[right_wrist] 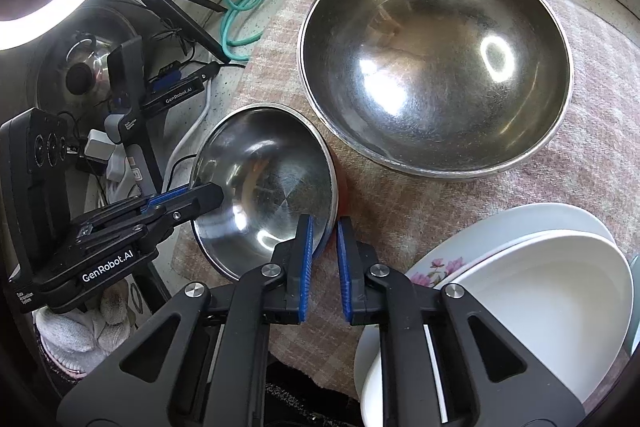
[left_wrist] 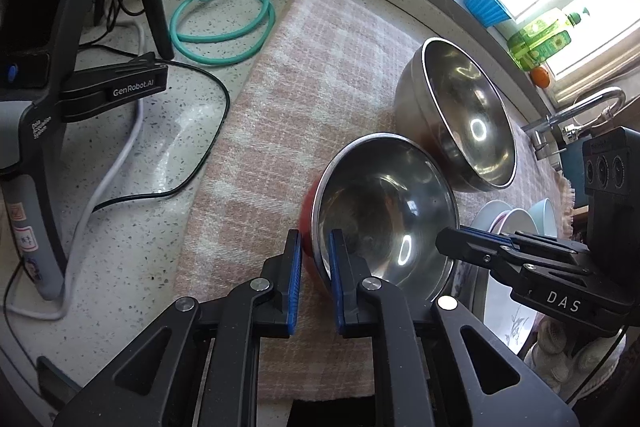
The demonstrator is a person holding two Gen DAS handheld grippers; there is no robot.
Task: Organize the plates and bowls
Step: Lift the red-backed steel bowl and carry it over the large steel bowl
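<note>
A small steel bowl [left_wrist: 384, 211] with a red outside sits tilted on a pink checked cloth [left_wrist: 304, 75]. A larger steel bowl [left_wrist: 468, 115] stands behind it. My left gripper [left_wrist: 314, 283] straddles the small bowl's left rim, one blue pad inside and one outside, jaws narrow. My right gripper [right_wrist: 322, 267] straddles the same bowl [right_wrist: 264, 183] at its right rim in the same way. The large bowl [right_wrist: 436, 67] fills the upper right of the right wrist view. White plates and bowls [right_wrist: 532, 287] are stacked at the lower right.
A teal hose [left_wrist: 224, 7] and power strip lie on the speckled counter [left_wrist: 132, 235] at the back left. A phone stand and cables are at left. A tap [left_wrist: 580, 115] and window sill with a green bottle [left_wrist: 544, 35] are at right.
</note>
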